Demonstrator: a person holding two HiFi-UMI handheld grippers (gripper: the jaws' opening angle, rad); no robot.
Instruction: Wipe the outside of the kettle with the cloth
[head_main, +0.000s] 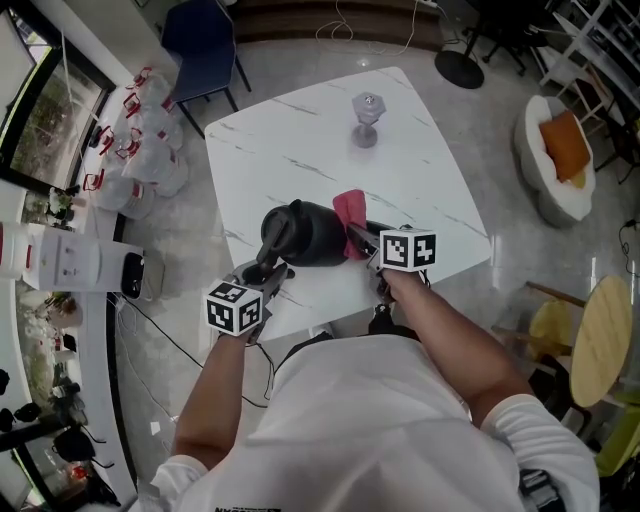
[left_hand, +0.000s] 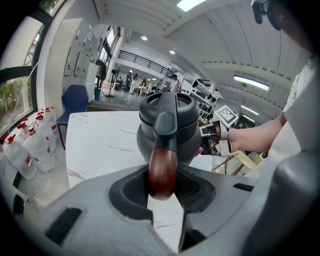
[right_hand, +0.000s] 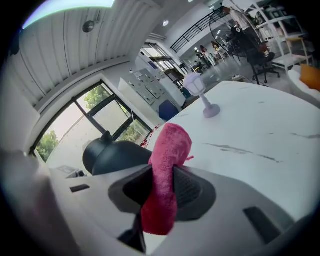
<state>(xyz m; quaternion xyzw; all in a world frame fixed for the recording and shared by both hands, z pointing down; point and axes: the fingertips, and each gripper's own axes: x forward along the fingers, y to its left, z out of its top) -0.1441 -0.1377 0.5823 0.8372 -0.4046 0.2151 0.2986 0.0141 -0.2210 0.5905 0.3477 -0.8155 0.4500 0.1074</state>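
Left gripper (head_main: 264, 272) is clamped on the kettle (head_main: 310, 232) handle (left_hand: 162, 170), kettle body dead ahead. Right gripper (head_main: 360, 240) pinches the cloth (right_hand: 167, 165), just beside the kettle's right flank.

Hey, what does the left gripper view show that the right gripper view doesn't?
Only the left gripper view: the brown handle clamped in the left gripper, and the right gripper seen from outside.
Only the right gripper view: the pink cloth clamped between that gripper's jaws, and a glass goblet farther back on the table.
Both: the black kettle and the white marble table it stands on.
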